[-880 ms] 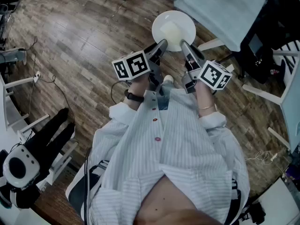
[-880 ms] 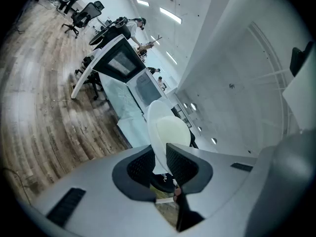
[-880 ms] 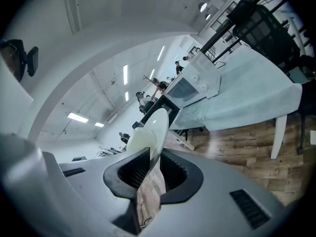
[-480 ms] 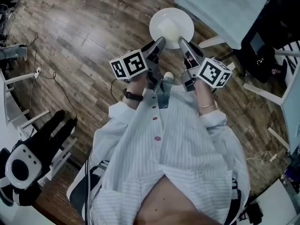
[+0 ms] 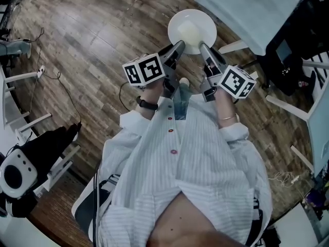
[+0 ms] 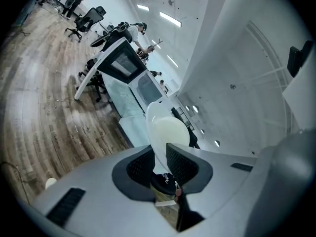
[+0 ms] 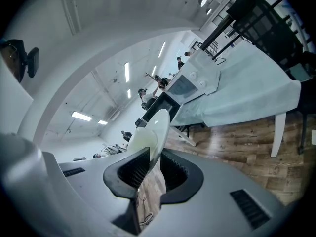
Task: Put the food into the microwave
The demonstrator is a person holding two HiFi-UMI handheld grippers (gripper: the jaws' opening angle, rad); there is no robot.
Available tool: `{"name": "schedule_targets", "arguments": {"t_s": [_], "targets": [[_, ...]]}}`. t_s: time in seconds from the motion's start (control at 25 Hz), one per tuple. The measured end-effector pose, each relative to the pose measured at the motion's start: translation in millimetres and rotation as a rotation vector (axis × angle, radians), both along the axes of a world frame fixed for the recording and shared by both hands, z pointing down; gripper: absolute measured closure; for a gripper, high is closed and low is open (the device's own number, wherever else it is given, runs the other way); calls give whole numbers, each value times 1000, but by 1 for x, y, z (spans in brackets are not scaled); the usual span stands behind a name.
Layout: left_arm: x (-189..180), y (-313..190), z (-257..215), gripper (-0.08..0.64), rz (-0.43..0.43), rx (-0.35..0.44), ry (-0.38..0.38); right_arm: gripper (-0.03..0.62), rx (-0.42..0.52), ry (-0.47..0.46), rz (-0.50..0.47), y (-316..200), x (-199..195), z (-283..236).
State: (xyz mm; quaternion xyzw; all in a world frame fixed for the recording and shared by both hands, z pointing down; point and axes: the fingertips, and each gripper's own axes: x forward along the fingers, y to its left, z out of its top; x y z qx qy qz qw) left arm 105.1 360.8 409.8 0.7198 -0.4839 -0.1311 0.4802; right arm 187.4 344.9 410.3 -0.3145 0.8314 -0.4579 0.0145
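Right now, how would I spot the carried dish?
Find the pale cloth-draped table at the head view's top right. Left of it, above wooden floor, is a round white plate of pale food, alone in being pinched by the left claw and right claw.

A round white plate point(image 5: 206, 21) with pale food point(image 5: 189, 34) hangs level above the floor point(image 5: 97, 45), its rim gripped on two sides.
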Motion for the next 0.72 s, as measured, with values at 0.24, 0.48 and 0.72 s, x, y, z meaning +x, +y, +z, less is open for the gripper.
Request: {"name": "schedule_targets", "arguments": {"t_s": [0.24, 0.48, 0.72], "targets": [[-9, -7, 6, 484, -9, -4, 4, 509, -13, 9, -6, -7, -9, 7], [-28, -32, 11, 485, -7, -12, 20, 508, -25, 21, -1, -31, -28, 11], [-63, -69, 7, 485, 15, -15, 18, 508, -29, 16, 19, -66, -63, 9]]}}
